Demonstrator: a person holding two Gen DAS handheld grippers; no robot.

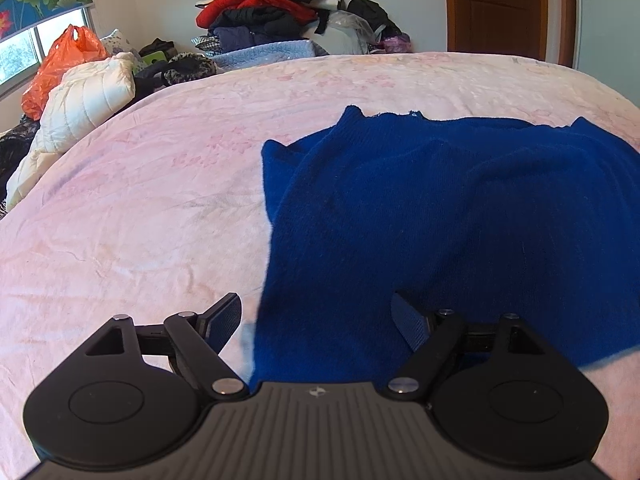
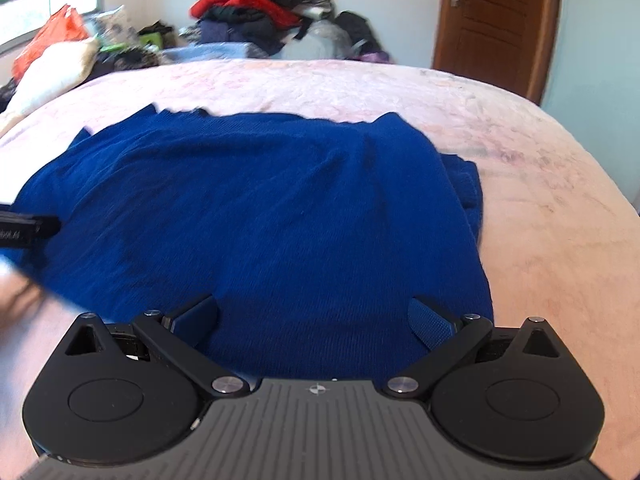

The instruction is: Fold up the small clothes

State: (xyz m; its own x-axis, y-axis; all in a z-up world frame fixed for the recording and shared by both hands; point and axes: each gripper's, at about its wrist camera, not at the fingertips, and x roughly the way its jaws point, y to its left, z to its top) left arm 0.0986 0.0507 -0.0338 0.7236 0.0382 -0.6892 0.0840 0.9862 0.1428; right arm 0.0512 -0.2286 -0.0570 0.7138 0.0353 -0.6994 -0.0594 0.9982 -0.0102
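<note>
A dark blue knit sweater (image 1: 440, 208) lies spread on the pink bedspread (image 1: 140, 208), its near hem towards me. My left gripper (image 1: 318, 320) is open over the sweater's near left corner, its left finger over bare bedspread and its right finger over the knit. My right gripper (image 2: 316, 320) is open with both fingers over the near right part of the sweater (image 2: 260, 208). Neither holds anything. The left gripper shows at the left edge of the right wrist view (image 2: 28, 226).
The bedspread (image 2: 540, 220) curves away to the right. At the back stand a heap of clothes (image 1: 264, 12), a white quilted jacket (image 1: 80, 112) and an orange plastic bag (image 1: 60, 64). A brown door (image 1: 504, 4) is at the back right.
</note>
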